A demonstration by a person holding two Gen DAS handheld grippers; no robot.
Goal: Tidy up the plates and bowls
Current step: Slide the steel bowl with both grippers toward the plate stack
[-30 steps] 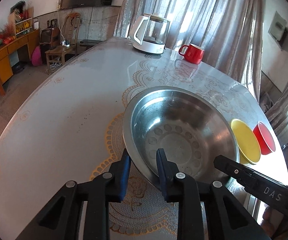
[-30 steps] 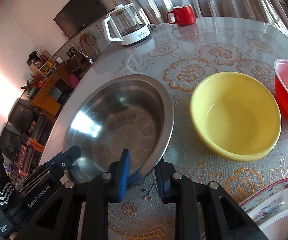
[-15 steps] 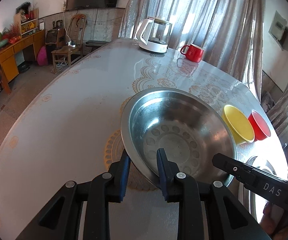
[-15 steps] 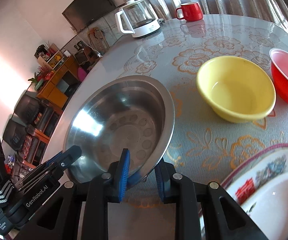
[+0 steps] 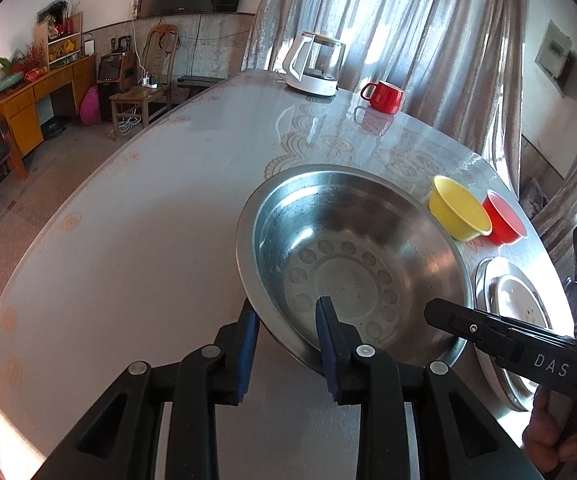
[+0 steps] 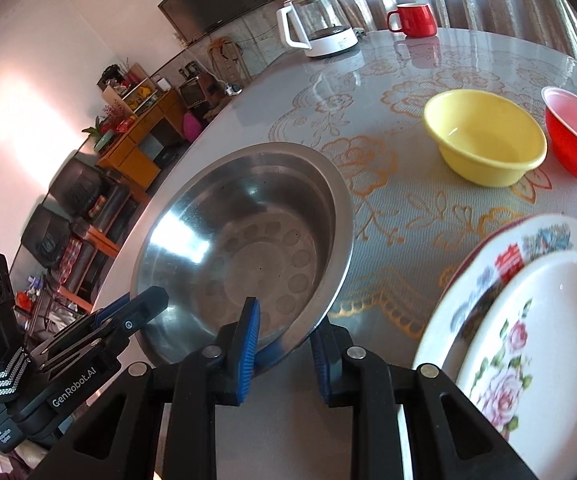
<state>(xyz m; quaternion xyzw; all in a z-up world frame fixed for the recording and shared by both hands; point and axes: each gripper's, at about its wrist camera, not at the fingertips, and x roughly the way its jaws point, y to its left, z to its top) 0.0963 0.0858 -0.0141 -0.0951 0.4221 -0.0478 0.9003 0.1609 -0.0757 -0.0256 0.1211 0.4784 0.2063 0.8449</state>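
- My left gripper (image 5: 286, 326) and right gripper (image 6: 286, 330) each pinch the near rim of the steel basin (image 5: 348, 256), tilted above the table (image 5: 148, 220).
- Only my right view shows the flowered plates (image 6: 528, 320) clearly.
- Yellow bowl (image 6: 484, 136) touches red bowl (image 6: 576, 136).

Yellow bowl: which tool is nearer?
Right. The right tool grips the steel basin's rim on the yellow bowl's side; the left tool grips its far side.
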